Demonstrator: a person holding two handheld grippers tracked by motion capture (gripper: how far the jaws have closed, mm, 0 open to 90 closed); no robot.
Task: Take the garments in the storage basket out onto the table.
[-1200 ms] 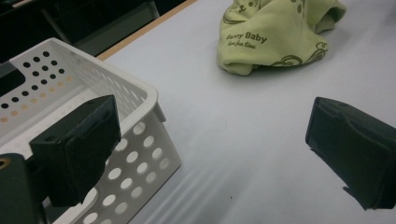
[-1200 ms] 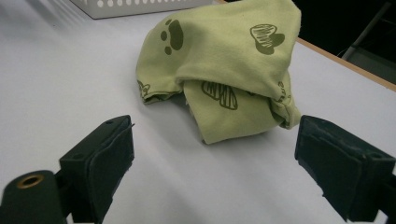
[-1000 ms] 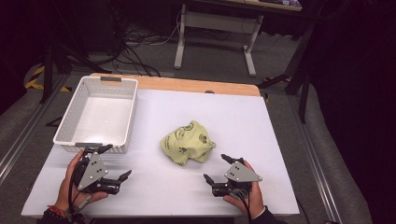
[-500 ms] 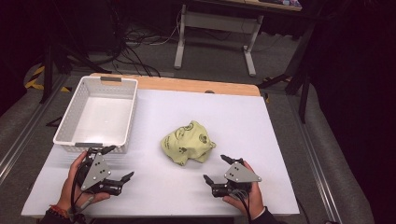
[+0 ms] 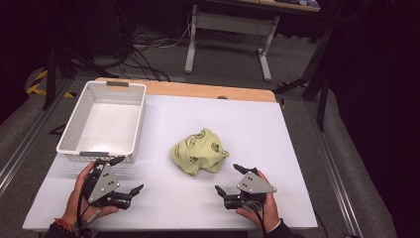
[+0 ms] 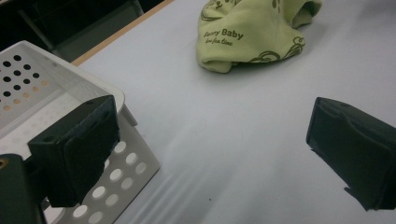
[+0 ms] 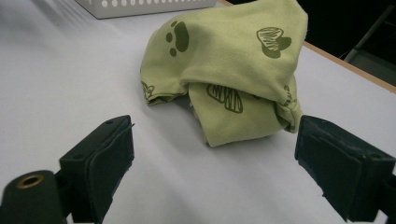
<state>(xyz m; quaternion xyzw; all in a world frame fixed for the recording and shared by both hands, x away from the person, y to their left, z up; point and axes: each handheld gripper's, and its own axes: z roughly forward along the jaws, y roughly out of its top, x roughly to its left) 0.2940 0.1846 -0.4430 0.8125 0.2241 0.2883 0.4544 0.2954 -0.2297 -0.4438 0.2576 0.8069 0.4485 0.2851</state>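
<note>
A crumpled pale green baby cloth [image 5: 199,152] with paw and heart prints lies near the middle of the white table. My left gripper [image 5: 130,173] is held at the front left, just in front of the white perforated basket [image 5: 96,154]. Its jaws are wide open and hold nothing. My right gripper [image 5: 226,177] is at the front right, open and empty, a short way in front of the cloth and not touching it. In the left gripper view, the cloth [image 6: 252,32] lies far ahead and the basket [image 6: 135,154] is beside the left jaw. The right gripper view has the cloth [image 7: 229,60] close ahead between the spread jaws.
The basket holds nothing and stands at the table's left. A wooden strip [image 5: 198,90] runs along the far table edge. Beyond it are a dark floor, cables and metal desk legs [image 5: 190,47]. Bare table surface [image 5: 277,134] lies right of the cloth.
My left gripper has drifted slightly to the right. The right gripper, cloth and basket are where they were.
</note>
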